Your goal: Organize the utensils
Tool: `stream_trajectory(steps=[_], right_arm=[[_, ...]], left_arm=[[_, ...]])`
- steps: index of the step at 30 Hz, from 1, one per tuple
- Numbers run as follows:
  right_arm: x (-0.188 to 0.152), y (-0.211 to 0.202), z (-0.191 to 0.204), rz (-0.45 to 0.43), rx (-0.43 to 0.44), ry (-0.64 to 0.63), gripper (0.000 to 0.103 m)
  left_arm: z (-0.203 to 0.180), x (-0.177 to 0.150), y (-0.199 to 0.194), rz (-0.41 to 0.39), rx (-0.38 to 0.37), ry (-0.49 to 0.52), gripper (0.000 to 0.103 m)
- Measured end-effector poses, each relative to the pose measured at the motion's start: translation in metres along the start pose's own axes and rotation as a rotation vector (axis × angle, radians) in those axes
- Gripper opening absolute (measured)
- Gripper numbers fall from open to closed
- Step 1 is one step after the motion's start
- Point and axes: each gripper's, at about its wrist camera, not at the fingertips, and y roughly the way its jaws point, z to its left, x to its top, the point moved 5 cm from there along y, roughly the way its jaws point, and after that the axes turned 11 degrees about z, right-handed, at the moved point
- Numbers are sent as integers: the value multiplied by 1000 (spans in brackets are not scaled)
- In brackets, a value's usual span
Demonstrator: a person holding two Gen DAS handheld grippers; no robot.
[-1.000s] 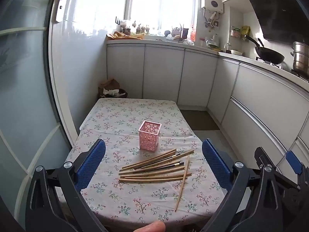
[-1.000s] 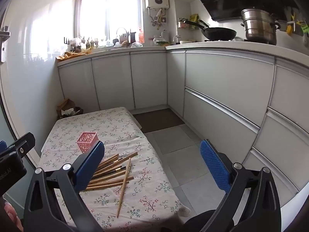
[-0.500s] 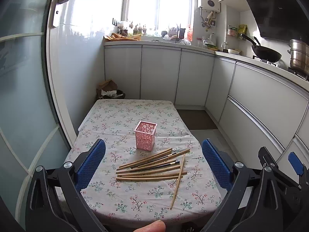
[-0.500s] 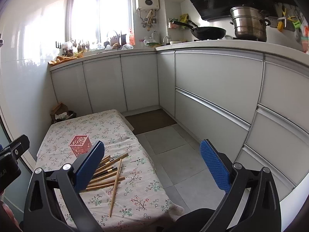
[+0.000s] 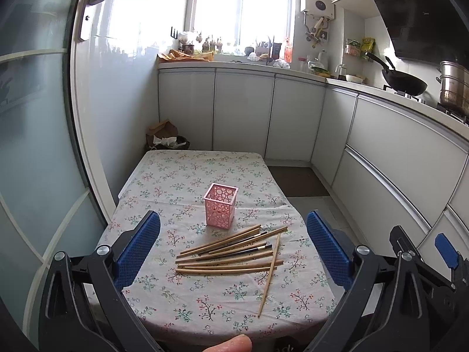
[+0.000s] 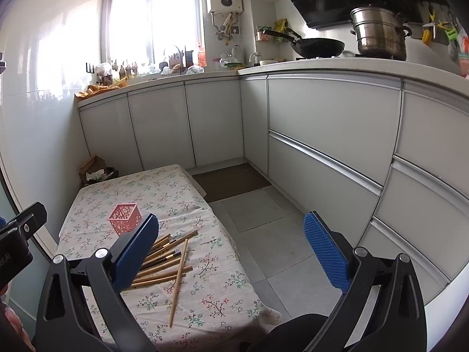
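The left gripper (image 5: 233, 248) hangs above the near end of the table with its blue-padded fingers (image 5: 137, 245) spread wide and nothing between them; it sits high and back, which reads as a survey position for choosing a first pick. The right gripper (image 6: 231, 252) is likewise spread and empty, held off the table's right side over the tiled floor (image 6: 263, 220), so it keeps clear of the left one's path.

Nearest on the floral tablecloth (image 5: 205, 302) lies one chopstick (image 5: 269, 275) running roughly front to back, its far end crossing the others. Just beyond it is the pile of chopsticks (image 5: 228, 253), wooden and mostly fanned left to right, overlapping one another; one darker-tipped stick (image 5: 252, 249) lies among them. Because they lie flat and touch, a pinch on one is likely to drag its neighbours, so I judge the stray stick the easiest first grab.

Just behind the pile stands the pink perforated holder (image 5: 220, 205), upright, open at the top and apparently empty, evidently the place where the sticks are meant to stand. It is light plastic and could tip if a stick is pushed in at an angle. None of the sorting looks done yet.

Farther off are the white cabinets (image 5: 243, 111), and on the counter at right a wok (image 6: 319, 45) and a steel steamer pot (image 6: 381, 33).
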Motion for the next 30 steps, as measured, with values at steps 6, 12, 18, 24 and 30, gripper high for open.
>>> stream_trajectory(steps=[6, 12, 18, 24, 30], right_arm=[[-1, 1, 2, 4, 5, -3, 97], [-1, 2, 0, 9, 9, -1, 97], [-1, 3, 2, 13, 13, -1, 97], [-1, 3, 3, 13, 12, -1, 97], [-1, 4, 3, 17, 14, -2, 97]], left_arm=[[3, 0, 3, 10, -2, -2, 96], [3, 0, 4, 16, -1, -1, 96], [2, 0, 5, 21, -2, -1, 96], [1, -1, 7, 33, -7, -5, 96], [0, -1, 7, 32, -3, -4, 96]])
